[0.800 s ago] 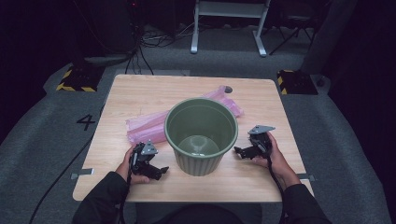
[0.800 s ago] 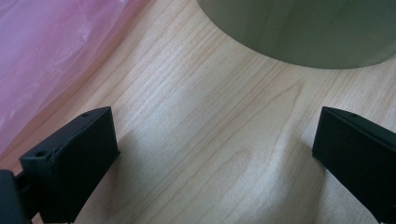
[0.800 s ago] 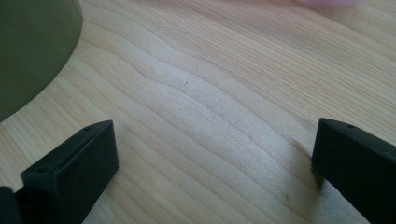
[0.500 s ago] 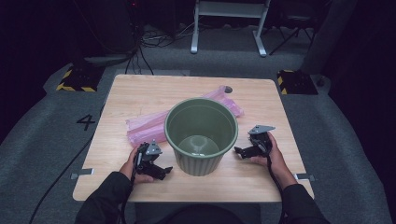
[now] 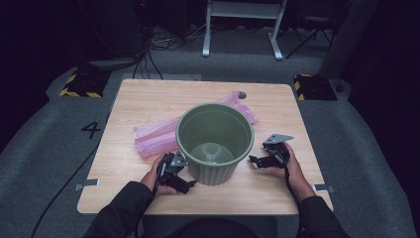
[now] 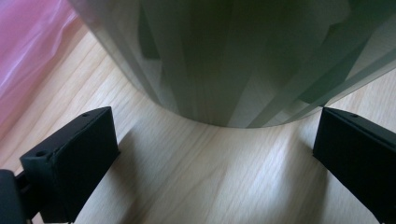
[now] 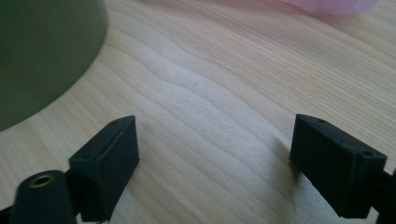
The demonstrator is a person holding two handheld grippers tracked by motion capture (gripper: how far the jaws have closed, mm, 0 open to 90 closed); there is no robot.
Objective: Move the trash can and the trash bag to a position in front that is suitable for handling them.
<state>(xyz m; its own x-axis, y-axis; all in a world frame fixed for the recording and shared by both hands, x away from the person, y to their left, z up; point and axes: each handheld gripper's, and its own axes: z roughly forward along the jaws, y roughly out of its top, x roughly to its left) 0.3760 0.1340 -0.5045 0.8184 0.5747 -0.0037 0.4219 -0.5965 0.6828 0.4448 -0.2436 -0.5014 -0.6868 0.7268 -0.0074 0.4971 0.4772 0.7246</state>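
Sitting on the light wood table (image 5: 133, 99), from the left: a pink plastic bag (image 5: 153, 139) lies flat and crumpled, running from left of centre to behind the bucket, its far end poking out past the rim on the right. In the left gripper view the pink bag (image 6: 28, 51) sits at the top left, apart from the jaws.

Left gripper (image 5: 184, 184) rests low at the near left of the green bucket (image 5: 215, 144), held in the person's left hand (image 5: 151, 179). Jaws stand wide apart, nothing between the pads. Its own view shows the gripper (image 6: 215, 154) aimed at the bucket's ribbed wall (image 6: 233, 60), the base curve just ahead of the jaw tips, bare wood between them. No contact visible.

Bucket stands upright mid-table, mouth open to the camera.

Right gripper (image 5: 255, 160) sits just right of the bucket, in the right hand (image 5: 292, 168), tips pointing toward the bucket wall. Jaws parted wide, holding nothing. Its view has the gripper (image 7: 215, 149) over bare wood, bucket wall (image 7: 42, 51) off to the upper left, clear of the jaws, pink bag edge (image 7: 327, 4) at the top.
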